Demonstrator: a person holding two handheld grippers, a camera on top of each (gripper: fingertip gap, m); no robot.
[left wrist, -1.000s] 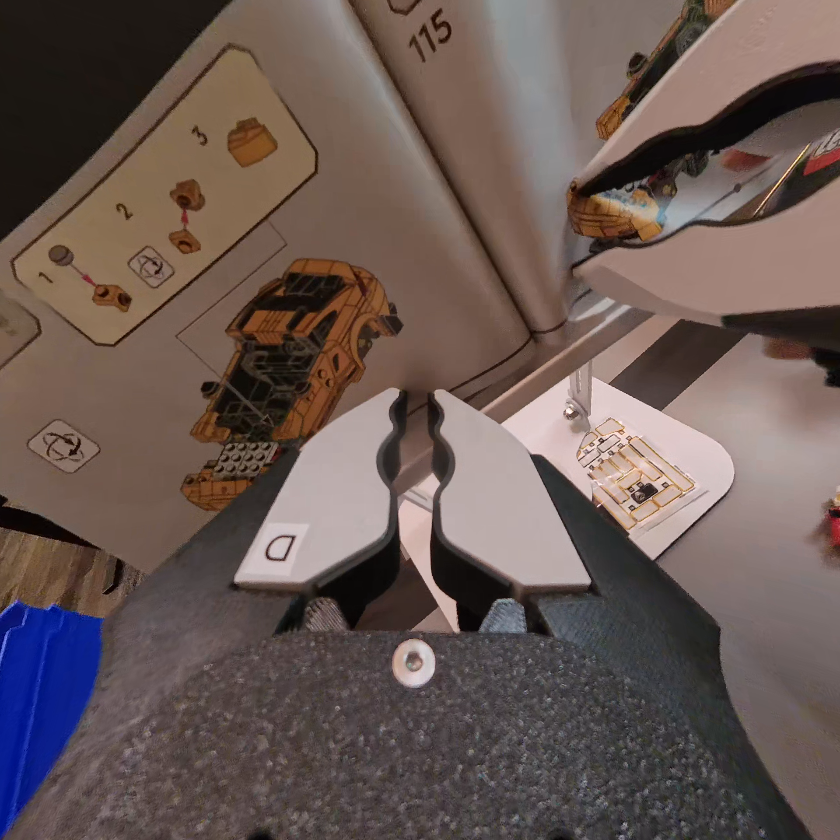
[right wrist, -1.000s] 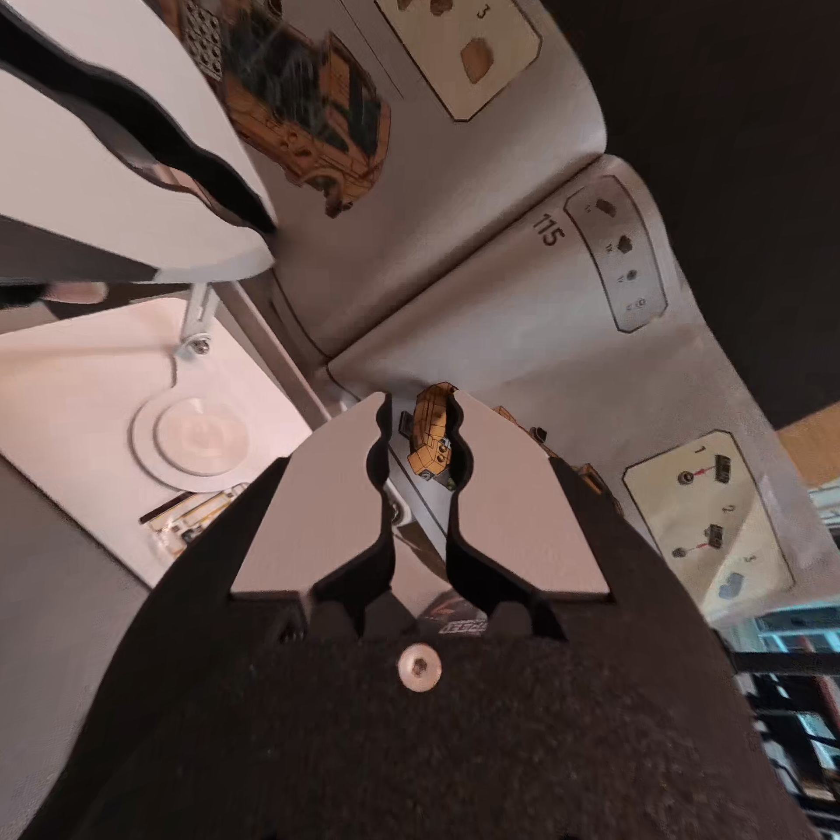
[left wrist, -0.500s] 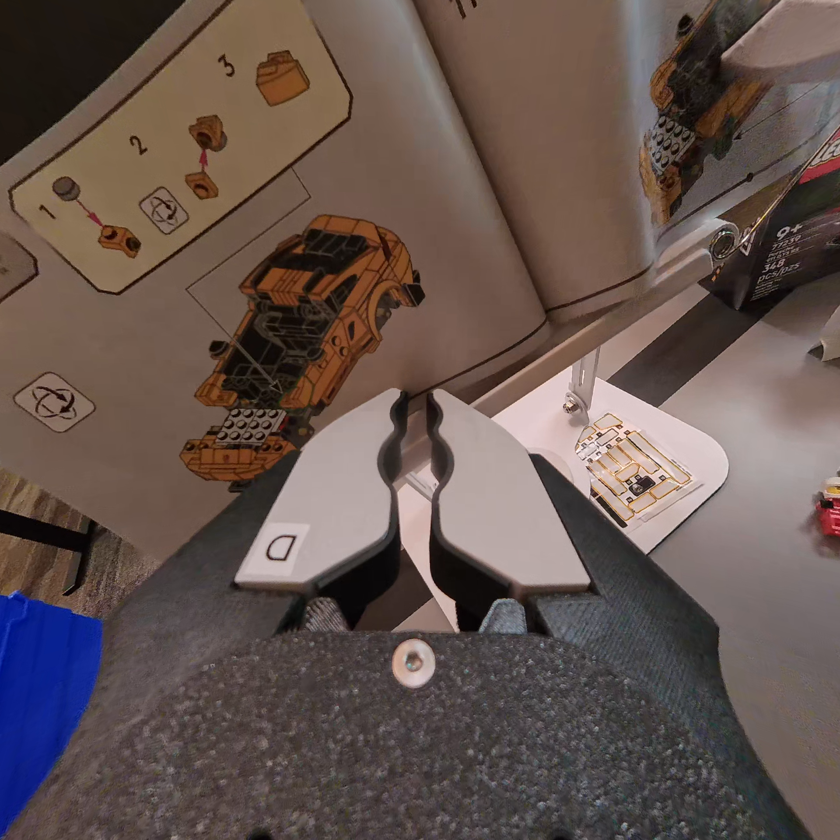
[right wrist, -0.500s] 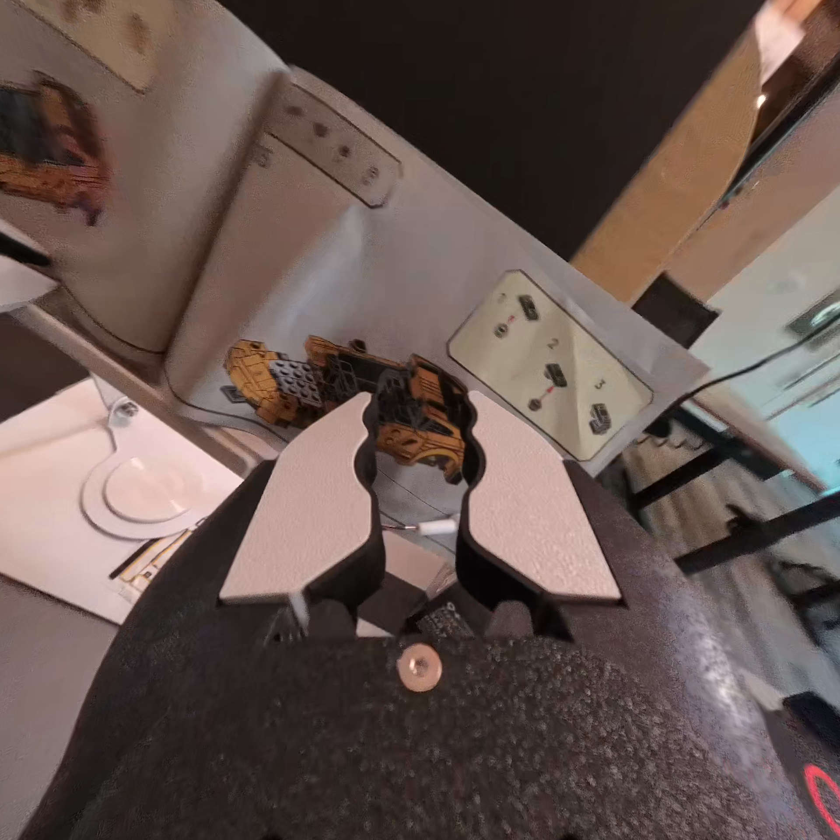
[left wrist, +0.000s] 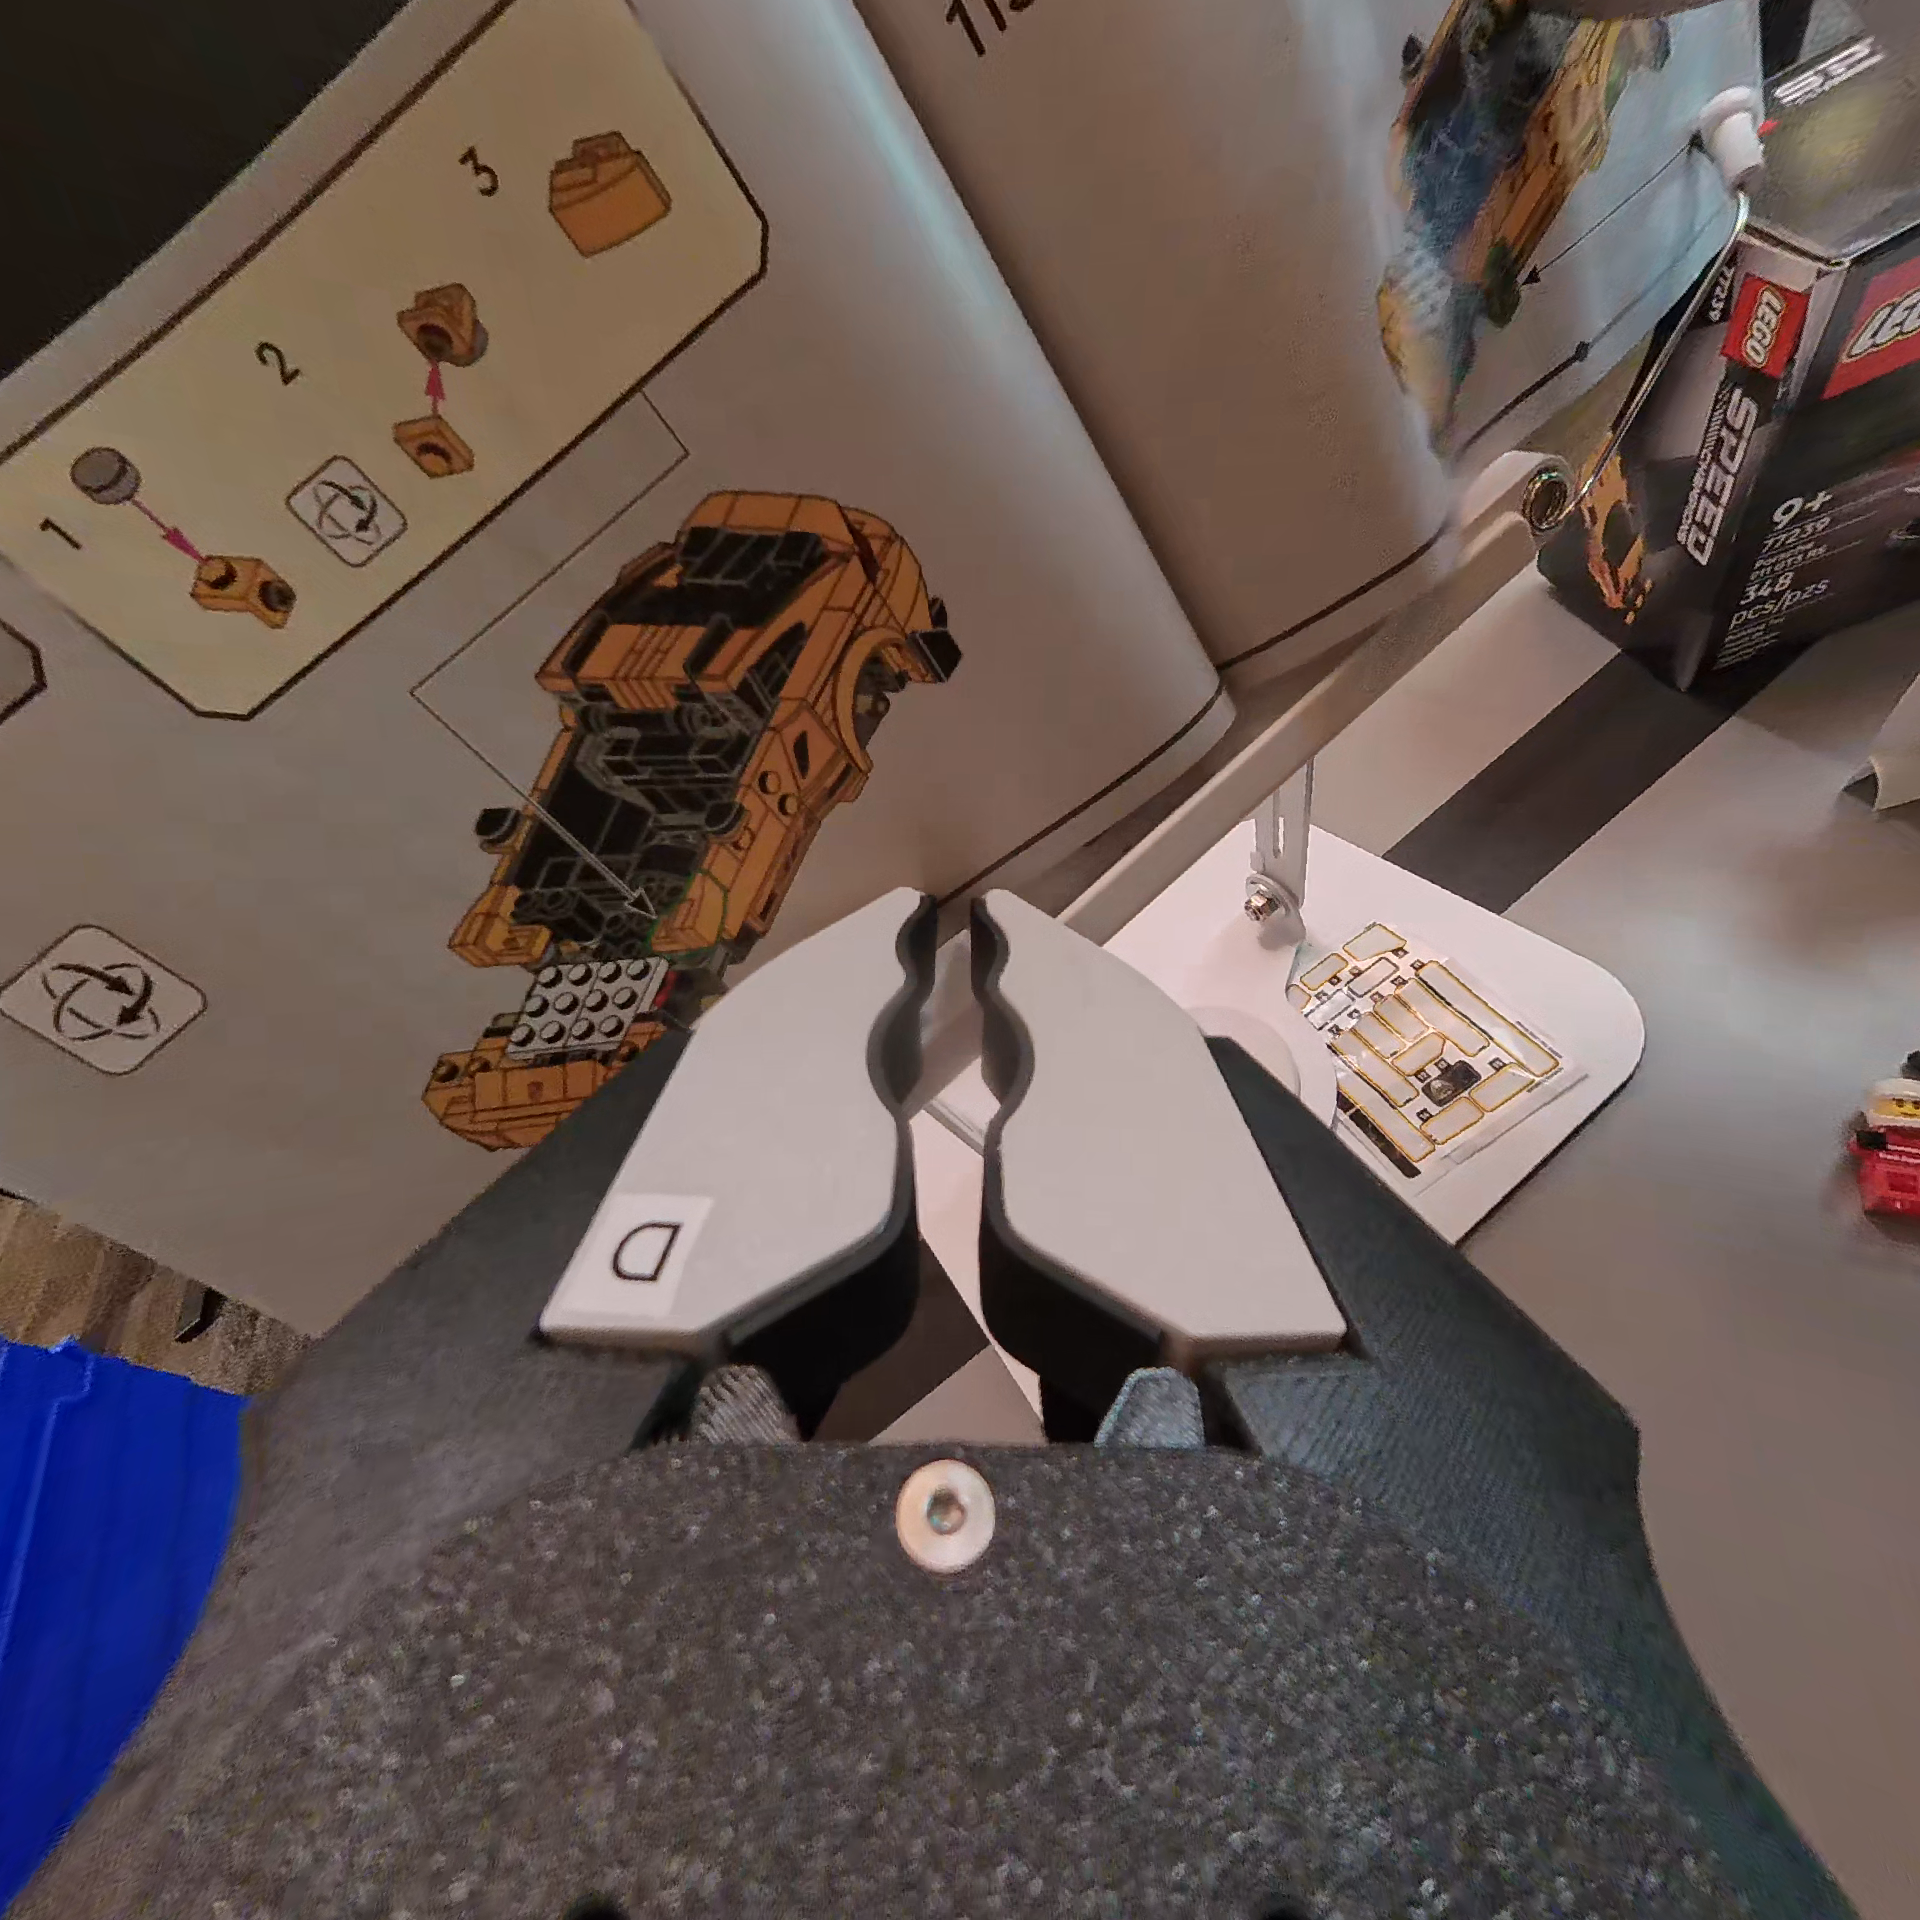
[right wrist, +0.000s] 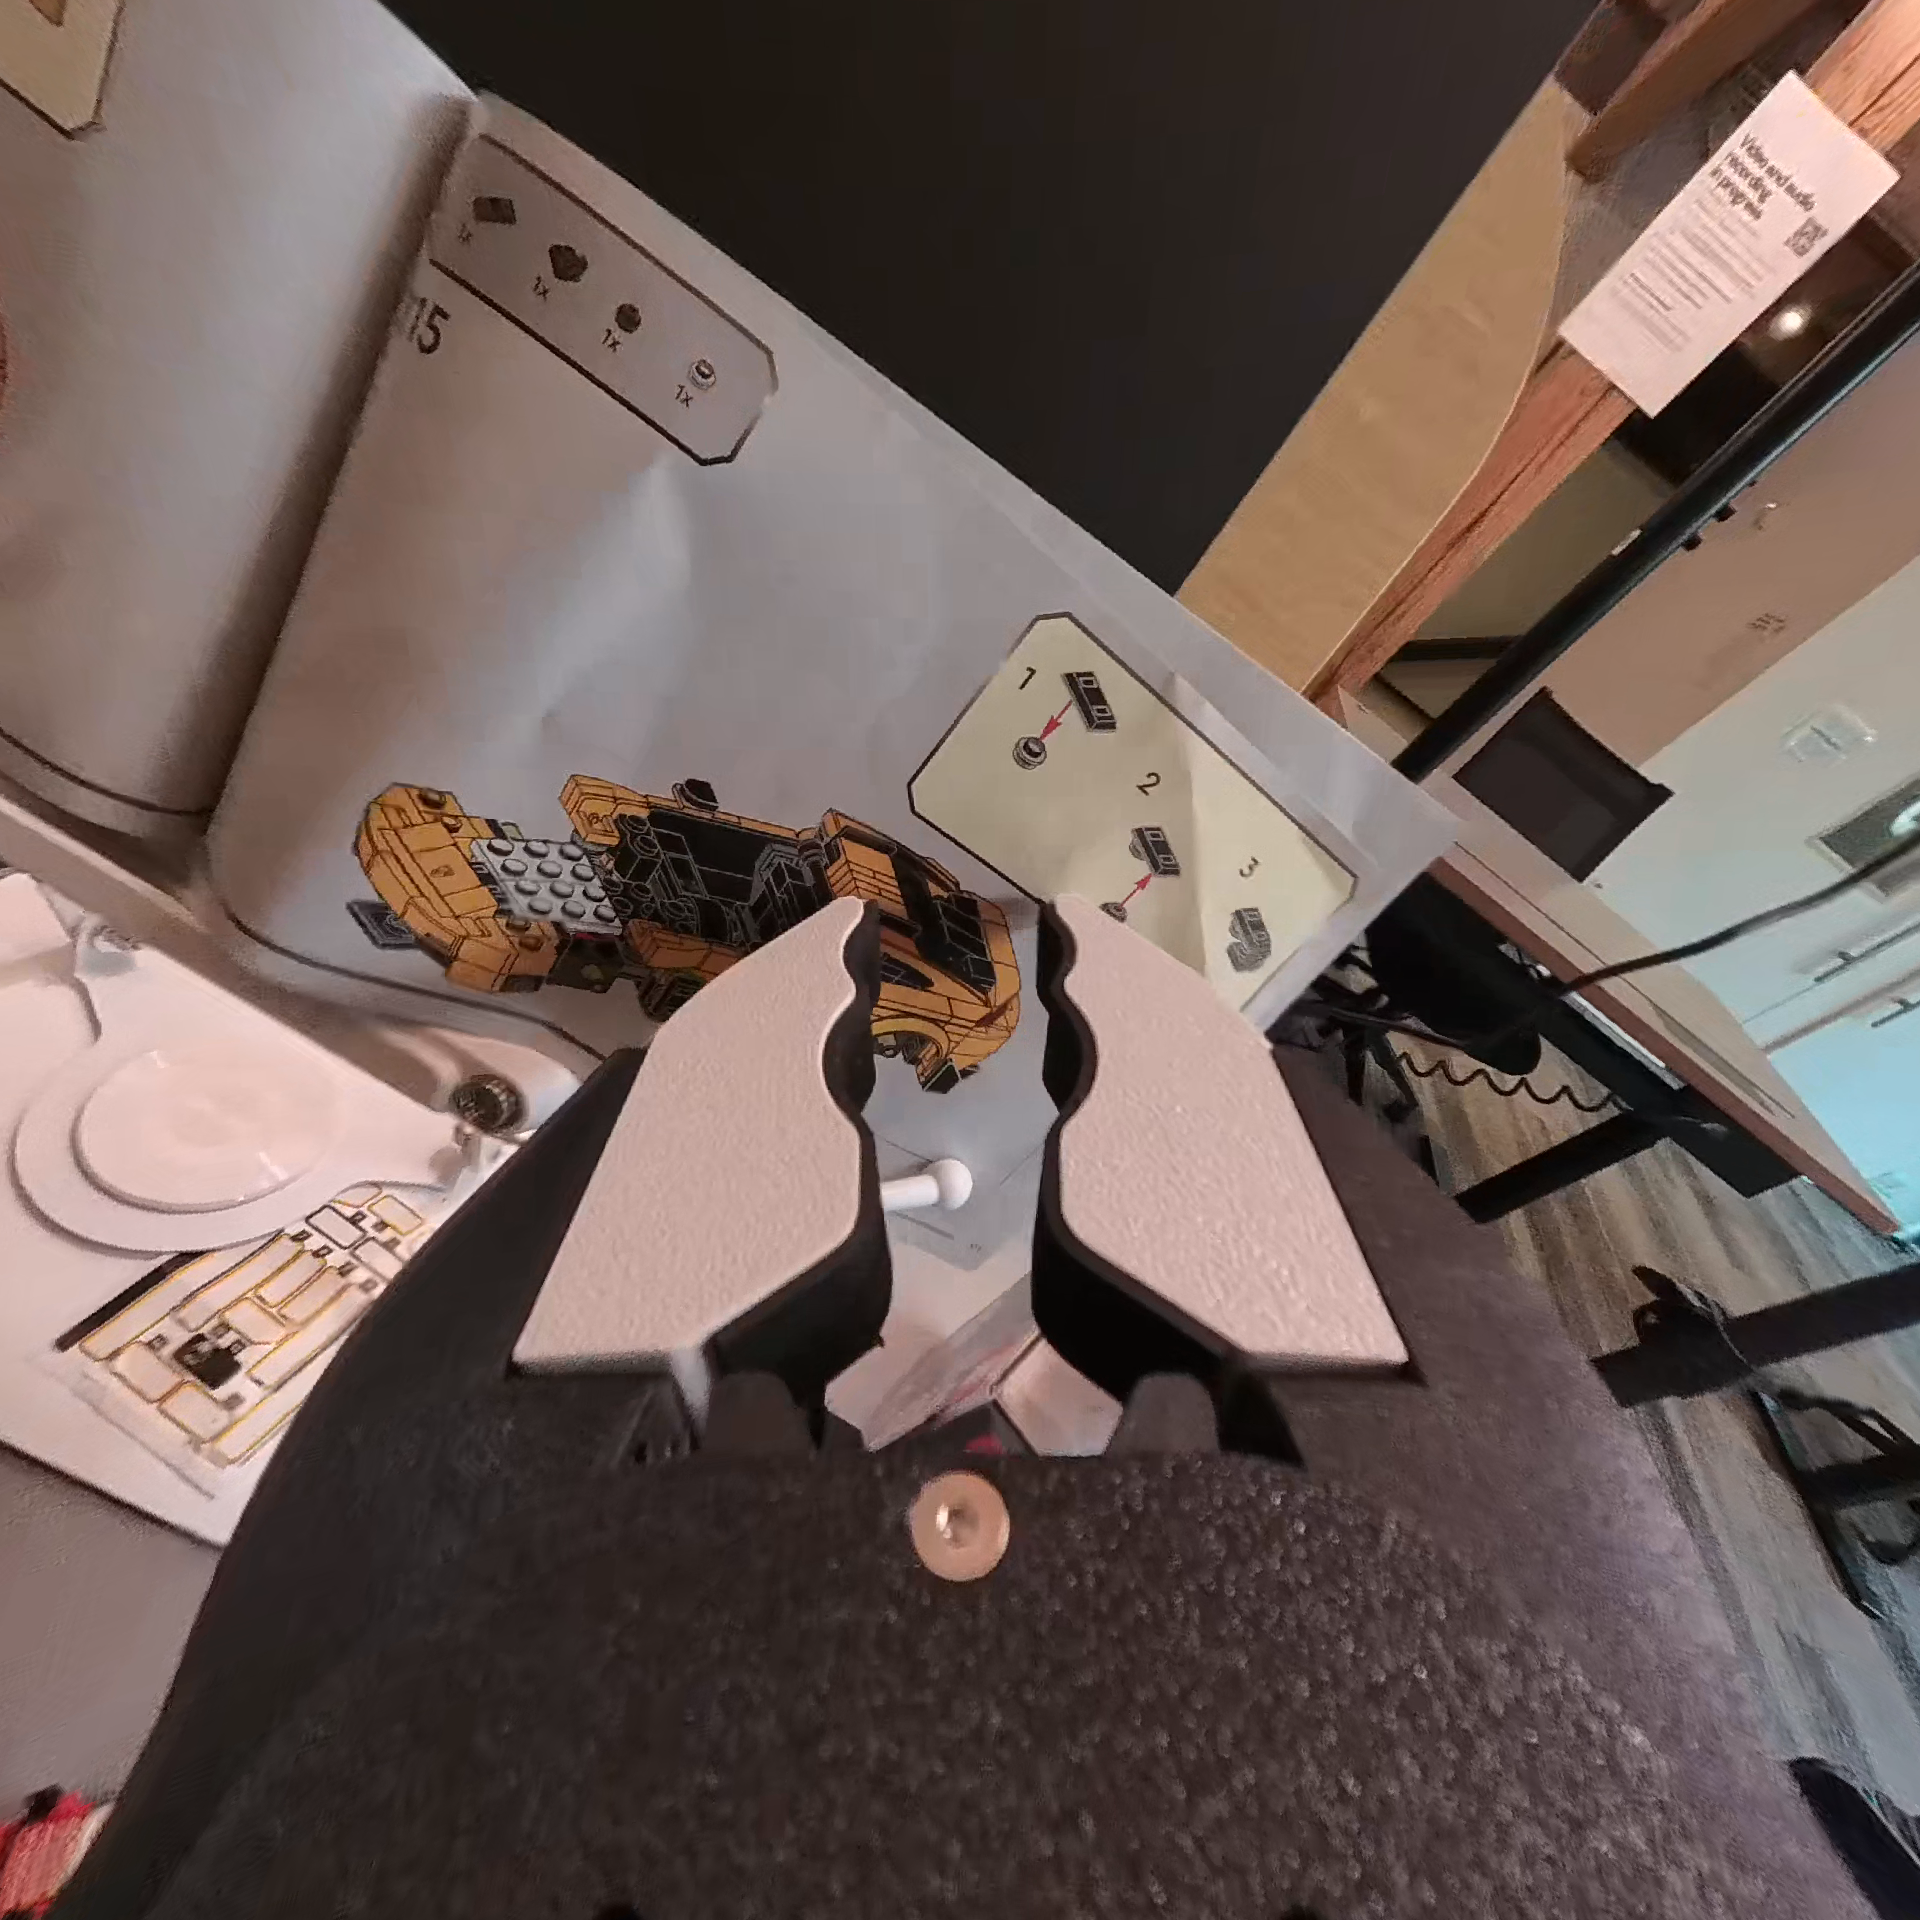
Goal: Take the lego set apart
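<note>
1. Left wrist view: the left gripper [left wrist: 951, 920] holds nothing; its jaws stand almost together, with a thin gap between the tips. Its dark body fills the lower frame and hides the bench [left wrist: 1662, 1351] under it.
2. An open instruction booklet [left wrist: 727, 520] stands on a white stand [left wrist: 1538, 1049] straight ahead. The booklet's top and left edges are cut off, and the drawing on its right page is blurred.
3. A sticker sheet [left wrist: 1423, 1060] lies on the stand's base. A dark product box [left wrist: 1766, 468] stands at the upper right, cut by the frame edge.
4. A small red and white lego figure [left wrist: 1891, 1153] sits on the bench at the right edge, half out of frame. It is the only built piece in sight; no assembled car shows, only drawings of it.
5. A blue object [left wrist: 94, 1558] at the lower left is cut off and cannot be identified.
6. Right wrist view: the right gripper [right wrist: 951, 914] stands parted and empty, aimed at the booklet's right page [right wrist: 727, 727].
7. A white-tipped page-holder pin [right wrist: 930, 1184] shows between the fingers, its inner end hidden.
8. A red-patterned item [right wrist: 47, 1813] at the lower left corner is blurred and mostly hidden; what it is cannot be told.
9. A paper notice [right wrist: 1725, 234] hangs on a wooden post at the upper right.
</note>
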